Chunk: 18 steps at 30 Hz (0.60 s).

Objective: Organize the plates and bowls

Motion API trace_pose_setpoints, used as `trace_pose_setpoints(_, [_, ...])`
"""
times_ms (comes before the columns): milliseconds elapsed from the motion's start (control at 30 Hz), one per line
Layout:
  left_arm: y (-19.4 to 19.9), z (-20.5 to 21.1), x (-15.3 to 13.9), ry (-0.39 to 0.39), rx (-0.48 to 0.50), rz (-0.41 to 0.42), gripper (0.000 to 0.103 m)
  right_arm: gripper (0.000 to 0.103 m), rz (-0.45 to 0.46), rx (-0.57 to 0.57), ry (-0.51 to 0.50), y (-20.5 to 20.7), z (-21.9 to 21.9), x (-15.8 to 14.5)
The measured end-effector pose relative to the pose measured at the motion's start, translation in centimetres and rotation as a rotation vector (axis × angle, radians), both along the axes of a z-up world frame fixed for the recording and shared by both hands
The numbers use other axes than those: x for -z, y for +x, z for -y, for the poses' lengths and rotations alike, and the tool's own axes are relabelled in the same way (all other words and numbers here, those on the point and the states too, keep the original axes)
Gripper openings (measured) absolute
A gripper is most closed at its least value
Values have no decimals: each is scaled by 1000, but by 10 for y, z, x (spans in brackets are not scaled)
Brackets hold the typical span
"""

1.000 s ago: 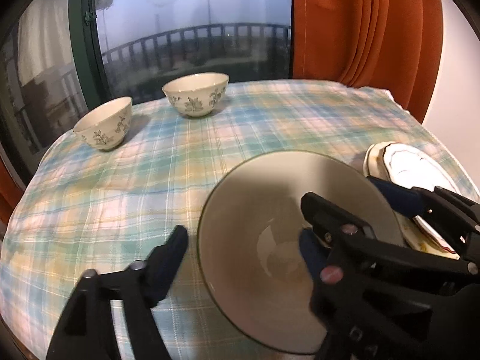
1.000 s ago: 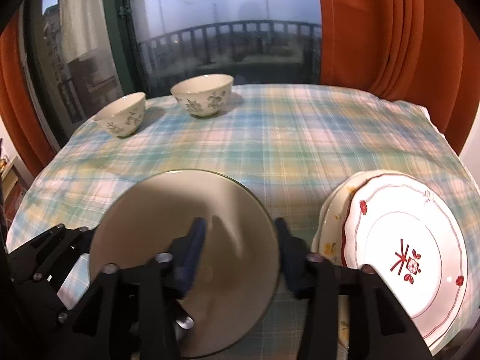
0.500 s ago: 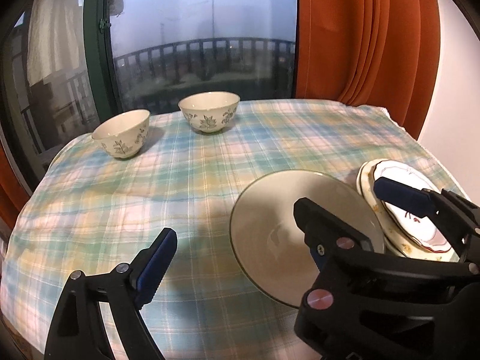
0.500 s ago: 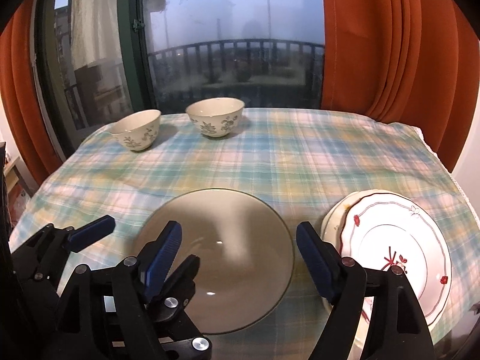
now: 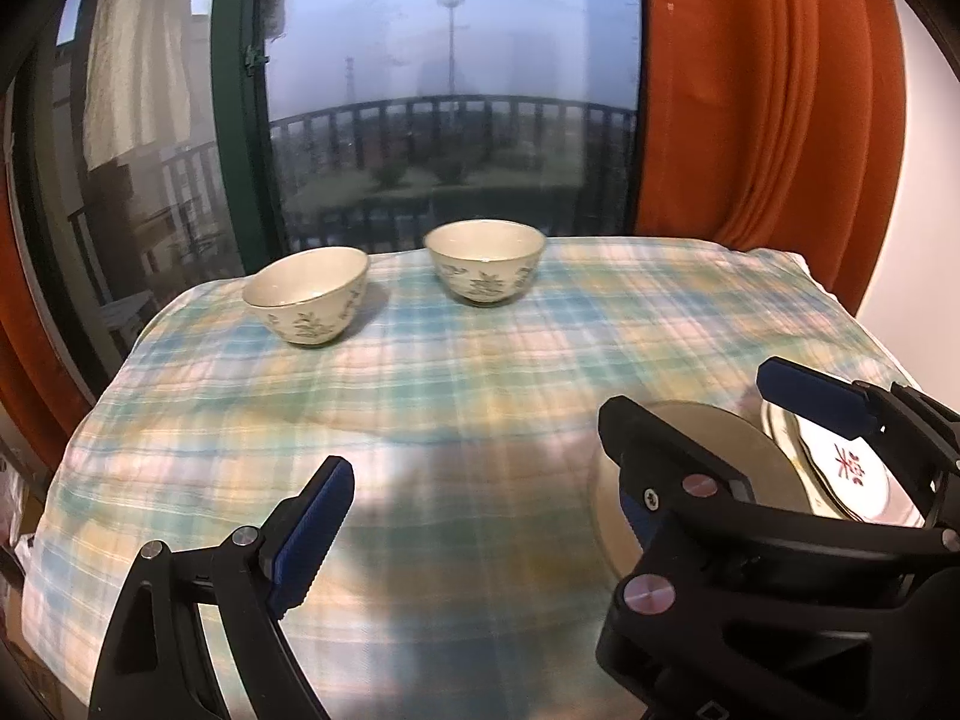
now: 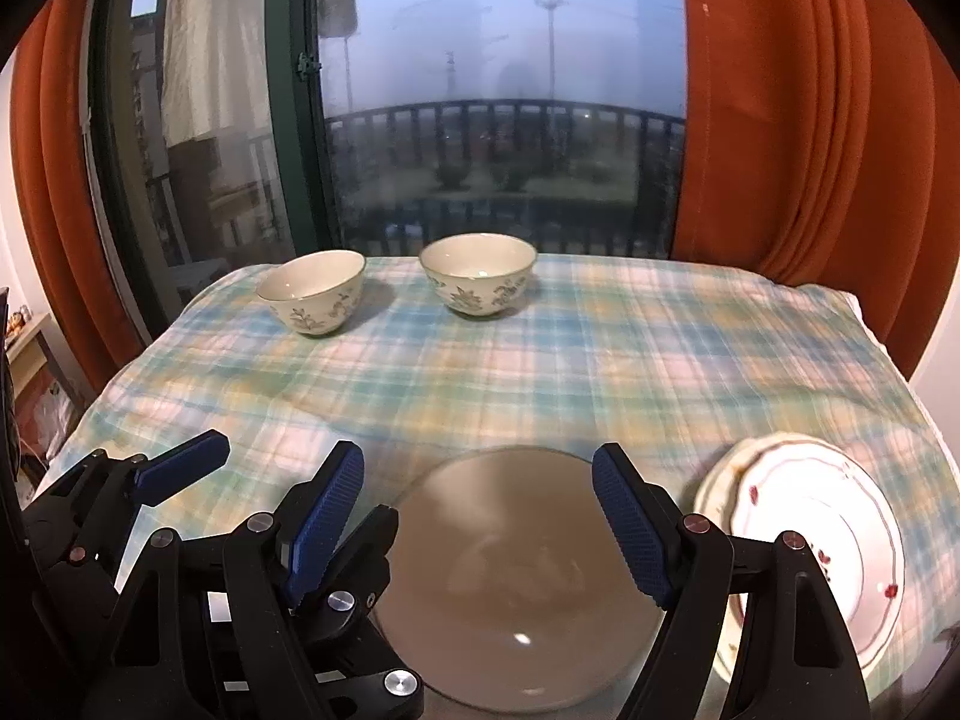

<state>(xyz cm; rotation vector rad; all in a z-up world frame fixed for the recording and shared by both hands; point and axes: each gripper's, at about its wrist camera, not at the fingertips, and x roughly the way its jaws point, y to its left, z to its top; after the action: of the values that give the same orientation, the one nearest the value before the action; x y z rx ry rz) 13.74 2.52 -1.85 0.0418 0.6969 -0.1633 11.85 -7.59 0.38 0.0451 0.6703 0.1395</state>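
Note:
A wide grey bowl (image 6: 516,588) rests on the checked tablecloth (image 6: 600,360), close to the near edge. To its right lies a stack of white plates with red marks (image 6: 822,546). My right gripper (image 6: 480,468) hovers above the bowl's near side, open, its blue pads clear of the rim. My left gripper (image 5: 480,474) is open over bare cloth, left of the grey bowl (image 5: 714,456), which its right finger partly hides. Two small floral bowls (image 5: 307,294) (image 5: 483,269) stand apart at the far side. The plate stack (image 5: 840,468) sits behind the right gripper's finger (image 5: 810,396).
A window with a green frame (image 6: 300,120) and orange curtains (image 6: 810,120) rise behind the table's far edge. The cloth between the small bowls and the grey bowl holds nothing. The left gripper's finger (image 6: 180,468) shows at the left of the right wrist view.
Both grippers have drawn back and up from the grey bowl, and their jaws stand wider. The bowl stays on the cloth beside the plates.

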Motion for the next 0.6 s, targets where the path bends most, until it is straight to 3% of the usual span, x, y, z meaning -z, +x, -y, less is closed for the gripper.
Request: trace_pose_setpoints(600, [112,-63,-34,-28,-46,-28,91,82,-49,-15,-16,112,-61,-41])
